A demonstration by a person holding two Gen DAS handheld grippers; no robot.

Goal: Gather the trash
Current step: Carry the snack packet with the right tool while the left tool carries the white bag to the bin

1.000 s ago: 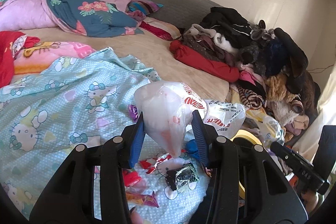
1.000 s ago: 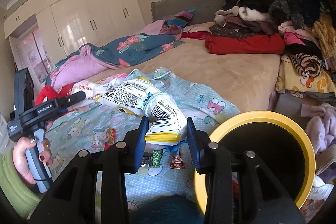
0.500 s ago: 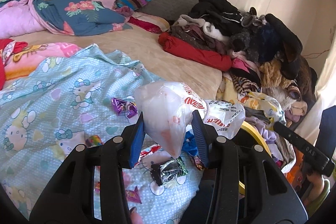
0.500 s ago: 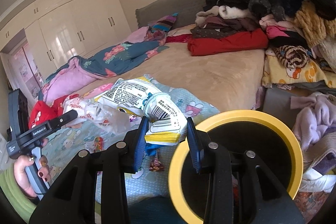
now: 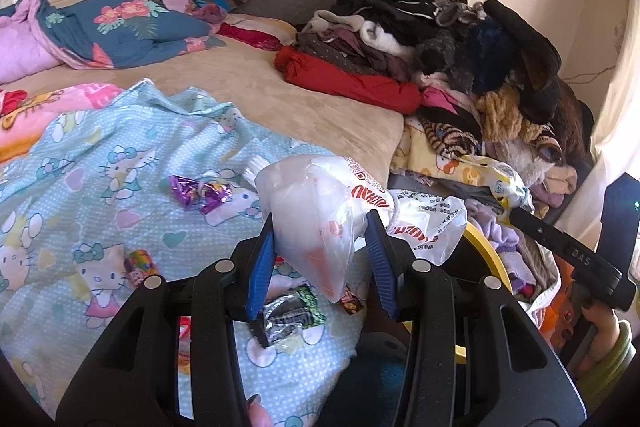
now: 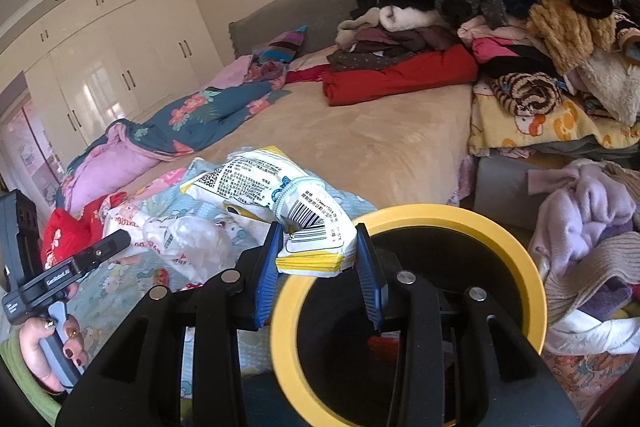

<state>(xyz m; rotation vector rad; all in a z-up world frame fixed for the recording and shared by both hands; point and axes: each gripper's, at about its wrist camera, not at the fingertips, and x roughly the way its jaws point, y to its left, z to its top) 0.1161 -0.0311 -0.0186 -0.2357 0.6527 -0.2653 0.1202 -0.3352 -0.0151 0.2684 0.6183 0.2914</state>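
Observation:
My left gripper (image 5: pixel 322 265) is shut on a crumpled clear plastic bag (image 5: pixel 320 215) with red print, held above the bed's near edge. My right gripper (image 6: pixel 316 267) is shut on a white and yellow snack packet (image 6: pixel 280 199) with a barcode, hanging just over the rim of a yellow-rimmed black bin (image 6: pixel 452 219). In the left wrist view only an arc of the bin (image 5: pixel 486 255) shows behind the fingers. Loose candy wrappers lie on the light blue cartoon blanket (image 5: pixel 100 187): a purple one (image 5: pixel 200 193), a silver and green one (image 5: pixel 288 313), a small colourful one (image 5: pixel 138 265).
A tall heap of clothes (image 5: pixel 460 59) covers the bed's right side and spills to the floor (image 6: pixel 588 239). Folded quilts (image 5: pixel 100 31) lie at the far left, white wardrobes (image 6: pixel 100 67) behind. A person's hand (image 6: pixel 52 359) holds the left gripper's handle.
Both grippers have swung to the right with their loads. The yellow bin now sits under the right gripper, and more of the blanket's wrappers show at the left.

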